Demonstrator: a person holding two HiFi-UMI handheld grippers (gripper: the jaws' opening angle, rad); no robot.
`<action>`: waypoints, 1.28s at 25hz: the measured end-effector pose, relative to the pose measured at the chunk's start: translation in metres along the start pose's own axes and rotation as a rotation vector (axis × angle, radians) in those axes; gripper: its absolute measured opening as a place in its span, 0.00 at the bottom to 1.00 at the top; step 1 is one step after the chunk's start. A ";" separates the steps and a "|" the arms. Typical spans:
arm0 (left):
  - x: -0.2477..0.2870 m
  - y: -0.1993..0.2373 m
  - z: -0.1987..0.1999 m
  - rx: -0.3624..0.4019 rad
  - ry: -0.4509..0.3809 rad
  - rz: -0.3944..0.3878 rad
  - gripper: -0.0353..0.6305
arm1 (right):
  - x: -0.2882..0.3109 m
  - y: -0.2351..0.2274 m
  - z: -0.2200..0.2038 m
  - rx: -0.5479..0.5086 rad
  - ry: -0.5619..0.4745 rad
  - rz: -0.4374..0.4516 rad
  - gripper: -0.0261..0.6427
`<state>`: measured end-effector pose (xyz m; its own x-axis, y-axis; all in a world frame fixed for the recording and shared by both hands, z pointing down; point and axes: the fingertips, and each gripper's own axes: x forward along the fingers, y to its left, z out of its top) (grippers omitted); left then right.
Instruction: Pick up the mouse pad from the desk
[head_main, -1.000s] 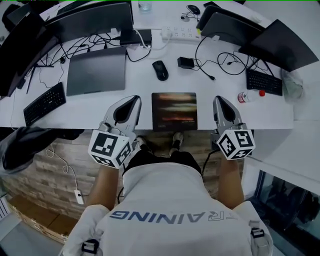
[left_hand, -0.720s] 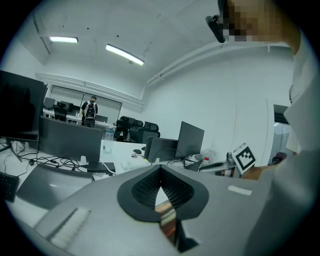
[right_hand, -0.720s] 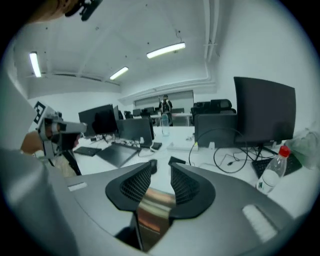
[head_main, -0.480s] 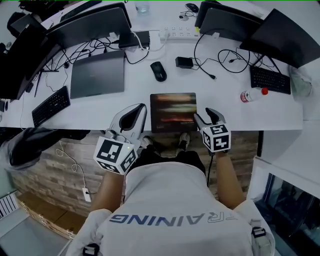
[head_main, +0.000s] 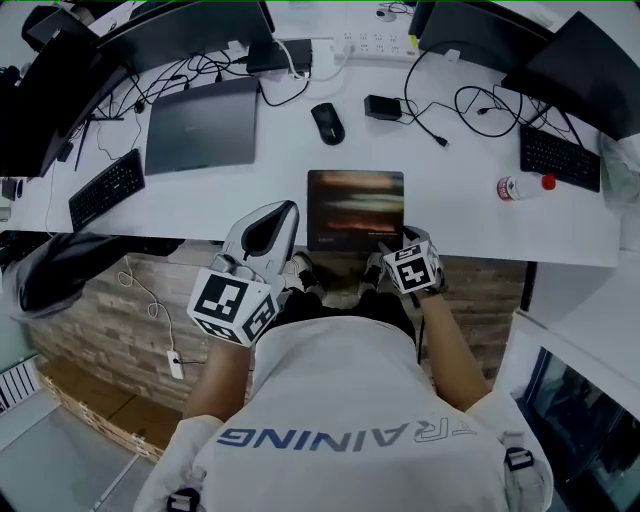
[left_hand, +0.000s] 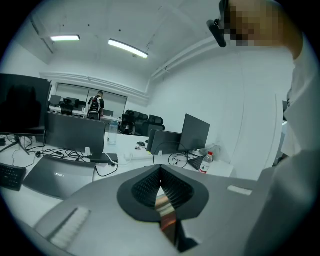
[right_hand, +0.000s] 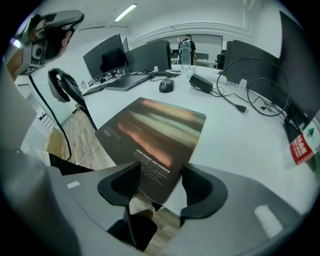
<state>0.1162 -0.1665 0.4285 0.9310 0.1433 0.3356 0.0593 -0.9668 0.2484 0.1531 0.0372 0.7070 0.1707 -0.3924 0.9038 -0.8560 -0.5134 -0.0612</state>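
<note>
right gripper (head_main: 392, 246) lowered, opening astride pad (head_main: 355, 205), desk (head_main: 200, 215)

an open-plan office is shown. a long white bench (head_main: 470, 215) is covered with dark monitors (head_main: 190, 35), keyboards (head_main: 105, 190), a closed laptop (head_main: 205, 125), a mouse (head_main: 327, 122) and a power strip (head_main: 372, 44), with cables (head_main: 425, 128) trailed between them. further back, more screens and black office chairs (left_hand: 142, 122) are seen under ceiling strip lights (left_hand: 127, 48), and a person (left_hand: 95, 105) is seen standing among distant desks.
</note>
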 end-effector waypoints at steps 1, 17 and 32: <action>-0.001 0.003 -0.002 -0.004 0.005 0.007 0.05 | 0.003 0.001 0.000 -0.008 0.001 -0.002 0.46; -0.004 0.012 0.002 -0.048 -0.038 0.000 0.05 | 0.006 -0.005 0.002 0.033 0.007 0.000 0.29; -0.010 0.010 0.054 0.000 -0.168 -0.051 0.05 | -0.079 -0.007 0.087 0.096 -0.307 -0.007 0.11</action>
<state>0.1271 -0.1885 0.3788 0.9740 0.1547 0.1657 0.1078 -0.9591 0.2616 0.1876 0.0053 0.5989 0.3284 -0.5933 0.7350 -0.8067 -0.5809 -0.1085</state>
